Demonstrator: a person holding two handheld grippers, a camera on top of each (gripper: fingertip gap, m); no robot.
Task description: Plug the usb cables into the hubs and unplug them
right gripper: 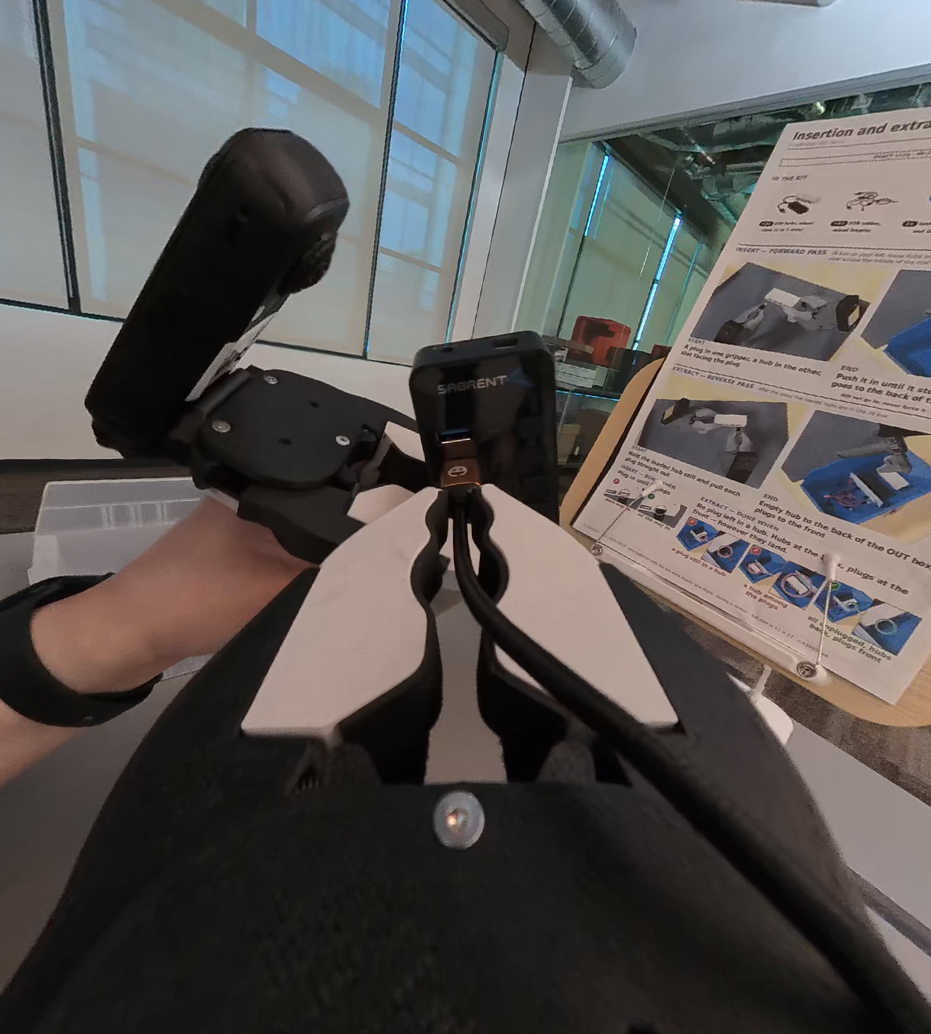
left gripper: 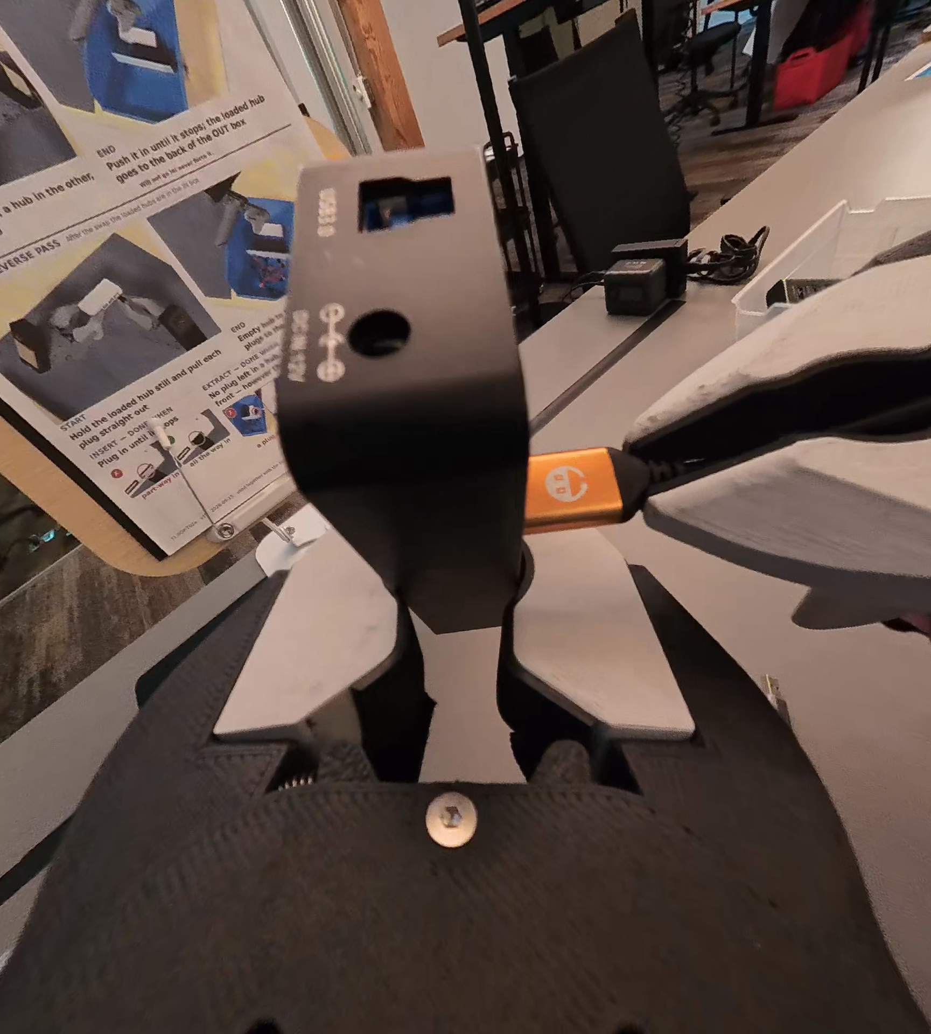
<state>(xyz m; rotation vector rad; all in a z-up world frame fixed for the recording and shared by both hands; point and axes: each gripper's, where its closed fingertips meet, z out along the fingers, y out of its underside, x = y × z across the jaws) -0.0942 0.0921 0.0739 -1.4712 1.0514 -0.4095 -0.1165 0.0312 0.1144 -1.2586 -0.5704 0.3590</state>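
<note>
My left gripper (left gripper: 454,610) is shut on the lower end of a black USB hub (left gripper: 401,358) and holds it upright above the table. The hub shows a blue rectangular port and a round socket on its near face. My right gripper (right gripper: 458,495) is shut on the black cable (right gripper: 513,610) just behind an orange USB plug (right gripper: 457,473). The orange plug (left gripper: 575,489) sits in a port on the side of the hub (right gripper: 485,425). In the left wrist view the right gripper (left gripper: 633,473) reaches in from the right.
An instruction sheet on a wooden board (left gripper: 116,280) stands behind the hub, also in the right wrist view (right gripper: 821,425). A clear plastic bin (left gripper: 798,263) and a small black camera with cables (left gripper: 642,280) lie on the grey table (left gripper: 871,811). A person's hand (right gripper: 133,604) holds the left gripper. Across from one pair of fingers to the other is roughly 7 cm.
</note>
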